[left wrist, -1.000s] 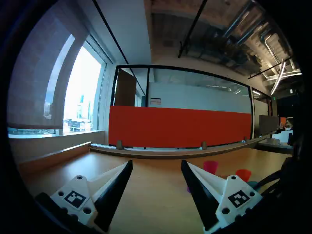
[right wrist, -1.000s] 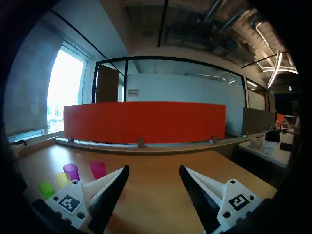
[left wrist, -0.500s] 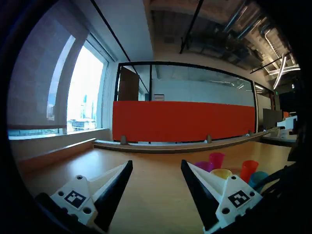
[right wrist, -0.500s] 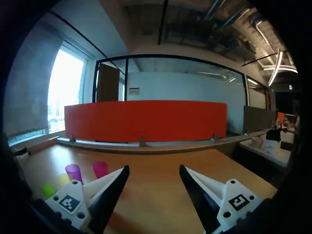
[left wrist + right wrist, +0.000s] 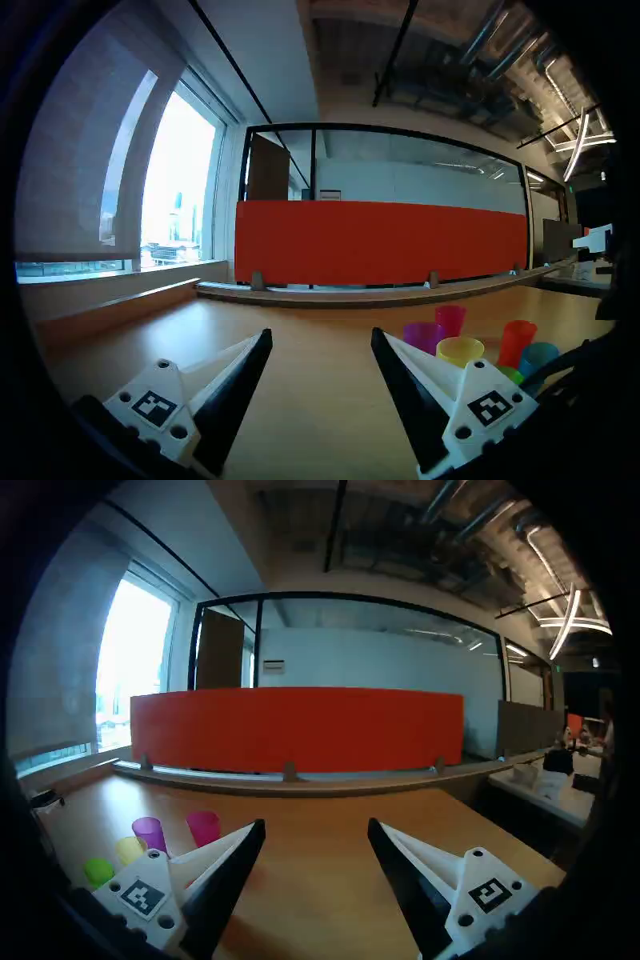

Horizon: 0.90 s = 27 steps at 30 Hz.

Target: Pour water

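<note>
Fingers (image 5: 228,392) of the left gripper (image 5: 321,333) stand wide apart with nothing between them, hanging low over the bare wooden bench (image 5: 320,424). On the right side of the left gripper view a cluster of plastic cups stands upright on the bench, partly hidden behind the right finger: a purple cup (image 5: 421,335) just past the fingertip, a pink cup (image 5: 450,318) farther back, a yellow cup (image 5: 460,350) nearer, an orange cup (image 5: 516,342) to its right, a blue cup (image 5: 538,357) beside that, and a sliver of a green cup (image 5: 510,373) lowest of all. Whether any cup holds water cannot be told. The right gripper (image 5: 315,823) is likewise spread wide and holds nothing. In the right gripper view four of the cups stand at the left, beyond the left finger: the pink cup (image 5: 203,827) closest to it, the purple cup (image 5: 149,833) just beside that, then the yellow cup (image 5: 128,849) and the green cup (image 5: 98,870) nearer and farther left. An orange divider panel (image 5: 376,242) runs along the far edge of the bench, with a bright window (image 5: 172,200) at the far left
</note>
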Each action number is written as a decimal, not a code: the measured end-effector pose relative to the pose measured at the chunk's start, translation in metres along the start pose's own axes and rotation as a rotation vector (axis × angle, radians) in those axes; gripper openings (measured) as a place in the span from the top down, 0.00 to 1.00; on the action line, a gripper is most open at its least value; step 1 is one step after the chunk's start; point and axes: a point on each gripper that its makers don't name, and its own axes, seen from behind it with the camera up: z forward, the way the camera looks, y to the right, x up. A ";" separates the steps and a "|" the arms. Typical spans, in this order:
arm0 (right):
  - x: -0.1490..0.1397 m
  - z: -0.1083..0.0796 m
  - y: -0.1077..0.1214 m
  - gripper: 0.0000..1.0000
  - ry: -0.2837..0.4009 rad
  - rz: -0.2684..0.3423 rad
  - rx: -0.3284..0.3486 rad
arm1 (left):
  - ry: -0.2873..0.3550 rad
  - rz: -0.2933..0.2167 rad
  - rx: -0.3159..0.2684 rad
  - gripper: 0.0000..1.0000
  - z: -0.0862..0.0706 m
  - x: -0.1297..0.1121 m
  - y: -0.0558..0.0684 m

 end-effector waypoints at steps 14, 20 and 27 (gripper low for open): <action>0.000 0.002 -0.004 0.01 -0.005 -0.008 0.002 | -0.013 0.016 0.003 0.09 0.002 -0.009 0.000; -0.001 0.001 -0.002 0.01 -0.006 -0.004 0.001 | -0.024 0.018 0.005 0.09 0.003 -0.012 -0.002; -0.003 0.000 -0.003 0.01 -0.008 -0.008 0.005 | -0.037 0.020 0.009 0.08 0.003 -0.013 -0.003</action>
